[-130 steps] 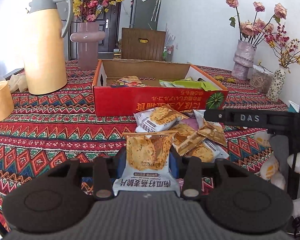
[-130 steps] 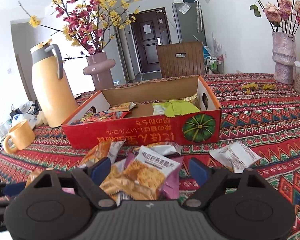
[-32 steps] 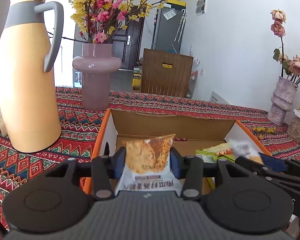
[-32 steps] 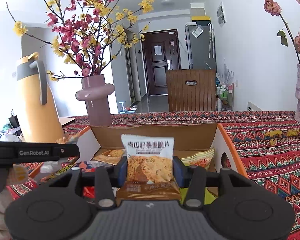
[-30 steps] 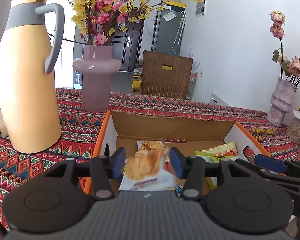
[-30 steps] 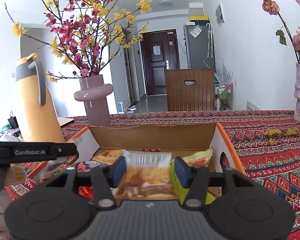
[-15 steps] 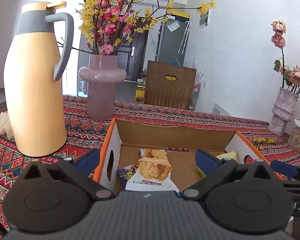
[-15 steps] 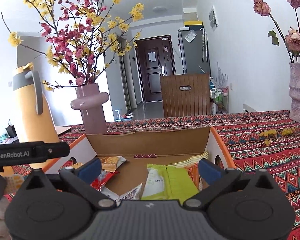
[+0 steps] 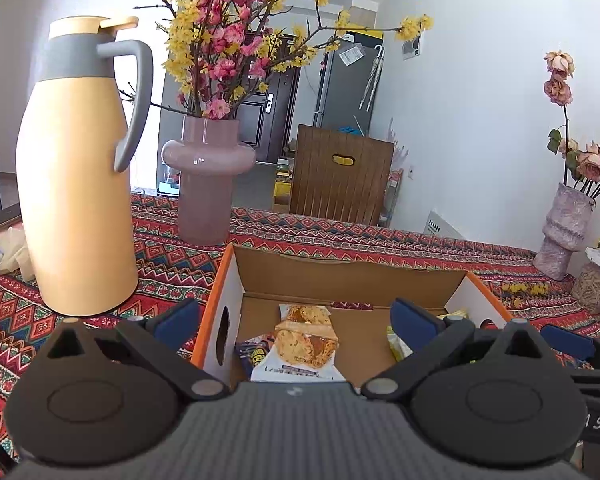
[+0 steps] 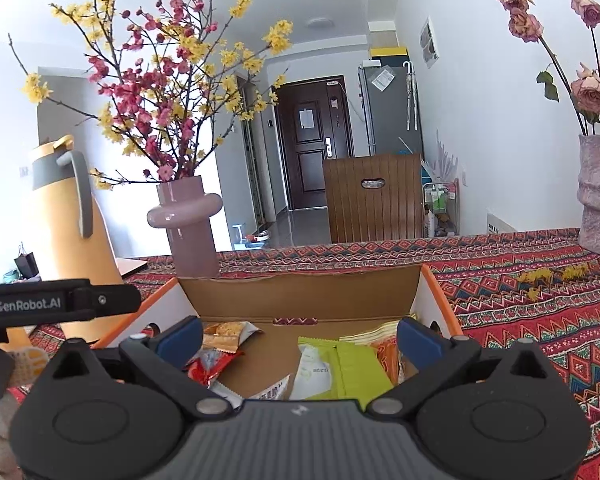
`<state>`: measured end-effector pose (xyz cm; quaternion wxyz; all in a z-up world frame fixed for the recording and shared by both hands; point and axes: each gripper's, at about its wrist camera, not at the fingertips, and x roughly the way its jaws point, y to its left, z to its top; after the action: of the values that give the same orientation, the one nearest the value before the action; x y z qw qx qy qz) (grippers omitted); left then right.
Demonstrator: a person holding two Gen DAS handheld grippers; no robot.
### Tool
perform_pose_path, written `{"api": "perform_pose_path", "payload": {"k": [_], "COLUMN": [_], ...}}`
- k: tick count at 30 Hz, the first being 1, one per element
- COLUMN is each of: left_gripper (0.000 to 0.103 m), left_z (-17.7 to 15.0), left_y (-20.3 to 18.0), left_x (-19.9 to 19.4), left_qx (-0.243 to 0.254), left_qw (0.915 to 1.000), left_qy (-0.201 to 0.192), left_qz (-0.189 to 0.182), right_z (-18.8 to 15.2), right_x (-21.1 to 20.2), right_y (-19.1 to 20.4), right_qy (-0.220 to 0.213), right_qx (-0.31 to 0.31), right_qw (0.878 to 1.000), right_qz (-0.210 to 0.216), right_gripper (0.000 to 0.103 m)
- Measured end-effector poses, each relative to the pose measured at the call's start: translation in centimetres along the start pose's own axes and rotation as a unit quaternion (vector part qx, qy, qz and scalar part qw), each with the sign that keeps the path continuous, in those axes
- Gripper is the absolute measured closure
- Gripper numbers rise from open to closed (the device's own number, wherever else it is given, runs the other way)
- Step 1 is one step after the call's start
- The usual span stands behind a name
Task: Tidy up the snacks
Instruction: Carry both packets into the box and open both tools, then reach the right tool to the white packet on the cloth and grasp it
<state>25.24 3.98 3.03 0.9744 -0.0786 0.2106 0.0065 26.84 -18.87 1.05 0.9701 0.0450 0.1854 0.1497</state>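
An open cardboard snack box (image 9: 352, 276) with an orange rim sits on the patterned tablecloth; it also shows in the right wrist view (image 10: 300, 292). My left gripper (image 9: 296, 320) is open and empty above the box's left half, over a cracker packet (image 9: 300, 340) lying inside. My right gripper (image 10: 300, 338) is open and empty above the box's right half, over a green packet (image 10: 348, 368), a red packet (image 10: 208, 364) and a white packet corner (image 10: 272, 392).
A yellow thermos jug (image 9: 76, 184) and a pink vase of blossom branches (image 9: 208, 184) stand left of and behind the box. A grey vase of dried roses (image 9: 564, 232) stands at the far right. A wooden chair back (image 9: 340, 176) is beyond the table.
Both grippers carried a cracker packet from the pile on the cloth to above the box, then opened; both packets dropped into the box. Both have since risen slightly.
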Motion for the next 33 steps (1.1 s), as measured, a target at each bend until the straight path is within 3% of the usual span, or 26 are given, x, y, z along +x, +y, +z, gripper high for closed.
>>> {"api": "perform_pose_path", "payload": {"k": [12,33], "left_gripper": [0.000,0.000], "left_z": [-0.4,-7.2], "left_y": [0.4,2.7], "left_x": [-4.0,-8.0], "left_qx": [-0.005,0.001], "left_qw": [1.0000,0.9975], "left_qy": [0.005,0.068], "left_qz": [0.005,0.018], "right_z": [-1.3,-8.1], "right_x": [-5.0,-10.8], "right_y": [-1.4,-6.4], "right_qy": [0.016,0.081], "right_qx": [-0.012,0.031], "right_qw": [1.000,0.994], "right_qz": [-0.020,-0.068], "right_gripper": [0.000,0.000]}}
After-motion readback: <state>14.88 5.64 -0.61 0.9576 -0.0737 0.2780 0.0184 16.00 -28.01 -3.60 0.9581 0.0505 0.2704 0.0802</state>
